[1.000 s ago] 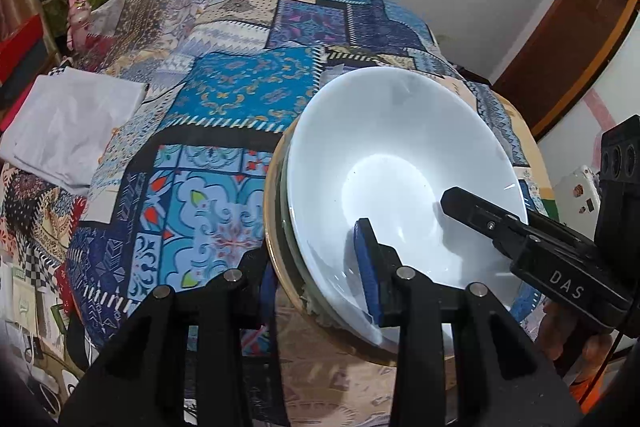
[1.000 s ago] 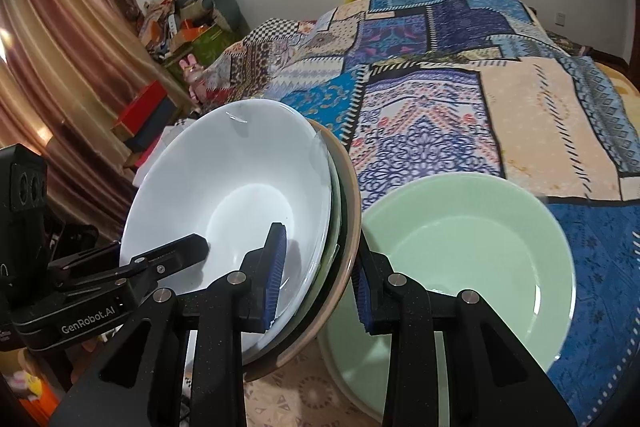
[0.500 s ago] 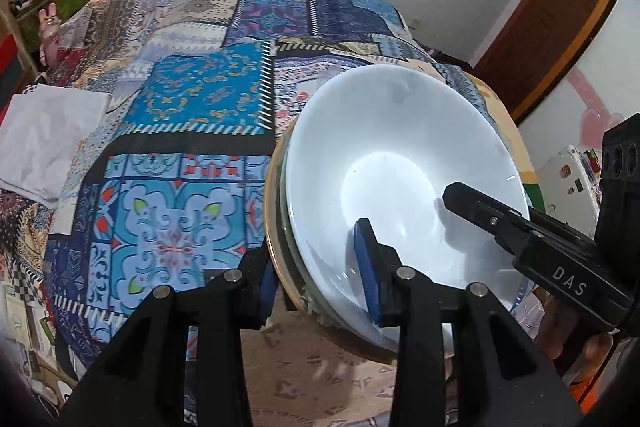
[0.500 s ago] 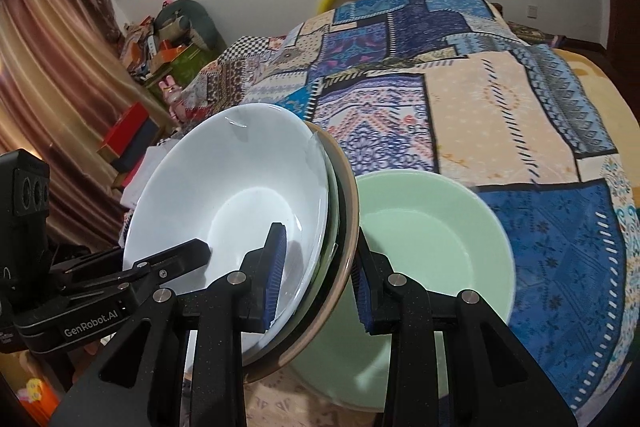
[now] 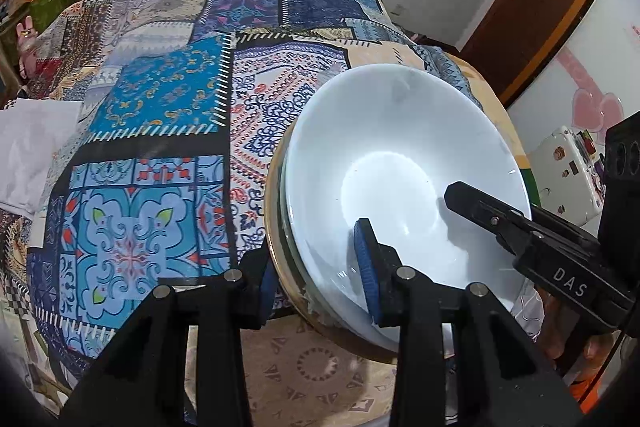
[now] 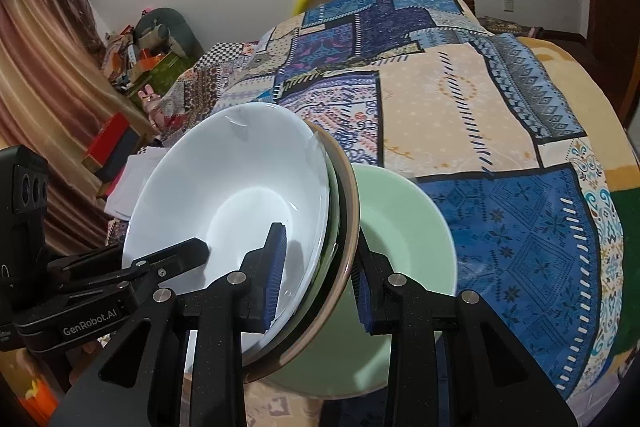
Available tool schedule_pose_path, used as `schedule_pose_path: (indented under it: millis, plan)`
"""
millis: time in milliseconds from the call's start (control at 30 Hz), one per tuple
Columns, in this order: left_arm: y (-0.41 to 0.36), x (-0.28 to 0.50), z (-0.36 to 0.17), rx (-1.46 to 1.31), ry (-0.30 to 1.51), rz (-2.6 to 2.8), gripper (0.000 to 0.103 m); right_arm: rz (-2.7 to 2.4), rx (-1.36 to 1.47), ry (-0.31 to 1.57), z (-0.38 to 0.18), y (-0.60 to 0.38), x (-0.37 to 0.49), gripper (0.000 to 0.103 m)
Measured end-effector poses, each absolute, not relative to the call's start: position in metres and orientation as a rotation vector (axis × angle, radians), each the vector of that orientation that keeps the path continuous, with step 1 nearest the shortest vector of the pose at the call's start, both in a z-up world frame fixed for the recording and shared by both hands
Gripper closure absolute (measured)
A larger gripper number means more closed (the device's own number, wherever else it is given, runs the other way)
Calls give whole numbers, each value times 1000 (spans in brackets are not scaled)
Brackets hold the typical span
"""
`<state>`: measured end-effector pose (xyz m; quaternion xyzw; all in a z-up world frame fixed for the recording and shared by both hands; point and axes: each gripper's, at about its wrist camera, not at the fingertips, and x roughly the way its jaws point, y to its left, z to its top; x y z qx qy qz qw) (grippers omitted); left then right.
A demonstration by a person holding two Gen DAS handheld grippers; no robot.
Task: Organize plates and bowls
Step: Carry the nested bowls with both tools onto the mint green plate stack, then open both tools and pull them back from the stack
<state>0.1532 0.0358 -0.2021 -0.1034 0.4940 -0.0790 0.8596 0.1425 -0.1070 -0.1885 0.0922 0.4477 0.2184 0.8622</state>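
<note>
You held the stack of dishes [image 5: 400,167] tilted above the bed [image 5: 160,147], left gripper [image 5: 320,267] and right gripper [image 6: 320,275] each pinching its rim; the green bowl [image 6: 404,227] lay just right.

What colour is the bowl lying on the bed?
Pale green bowl, clearest in the right wrist view.

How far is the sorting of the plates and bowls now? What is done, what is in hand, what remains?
Done: a white bowl sits nested on other dishes in one stack.
In hand: the left tool and the right tool each clamp that stack's rim, holding it tilted above the bed.
Left: the green bowl lies alone on the bed, not yet joined with the stack.
</note>
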Motion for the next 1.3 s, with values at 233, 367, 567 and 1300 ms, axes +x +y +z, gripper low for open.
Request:
schedule_pose_path:
  millis: [233,367,567,1300]
  plan:
    - [26,160,-210,-204,1058,-174,67,445,200,953,-195,-113,144,75]
    - [24,163,-216,-200,1078,-176,67,442,210,969,-202,-117,145,75]
    - [18,168,-228,-189,1111,-183,67,431,220,997,-212,-123,147,75]
    - [25,155,-220,-220,1089,-127,48,405,132,952,-199,-133,126,50]
